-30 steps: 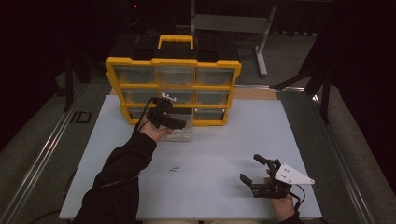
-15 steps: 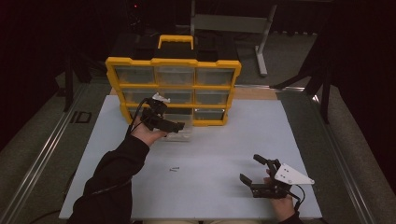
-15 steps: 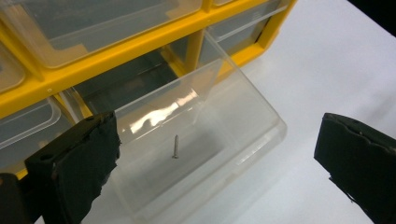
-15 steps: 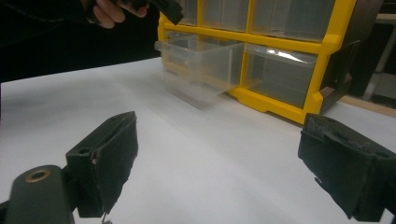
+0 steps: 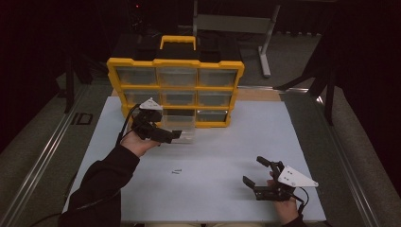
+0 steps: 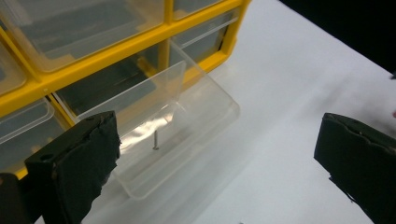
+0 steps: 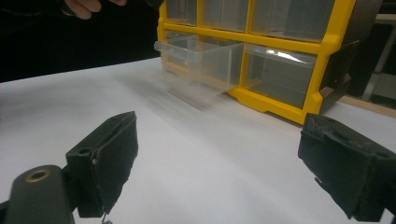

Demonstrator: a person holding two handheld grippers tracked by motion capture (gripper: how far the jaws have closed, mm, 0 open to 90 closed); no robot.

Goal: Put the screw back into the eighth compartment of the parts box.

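**Clear drawer pulled out, one screw inside, both grippers open**

White tabletop (image 5: 227, 146), dark room behind, grey floor strips to either side. Against the far edge, a yellow-framed parts organizer (image 5: 176, 87) with a black top and yellow carry handle, three rows of three clear drawers. Bottom row, middle slot: clear plastic drawer (image 6: 173, 126) drawn out onto the table, front end resting on the white surface, back end at the mouth of its slot. Inside it, seen through the left gripper view, a single small screw (image 6: 155, 140) lying on the drawer floor near the middle.

Left gripper (image 5: 165, 136) held just at the left of the pulled-out drawer, at the organizer's lower left corner, jaws pointing right toward the drawer. Jaws just opened wide, nothing between the pads, the drawer beyond them and untouched.

Right gripper (image 5: 257, 172) low over the near right part of the table, well apart from the organizer, grey three-cornered plate on top. Jaws spread wide, empty, aimed across the table at the drawer.

Between the two hands, on bare tabletop, two small screws (image 5: 177, 171) lying close together, apart from either gripper.
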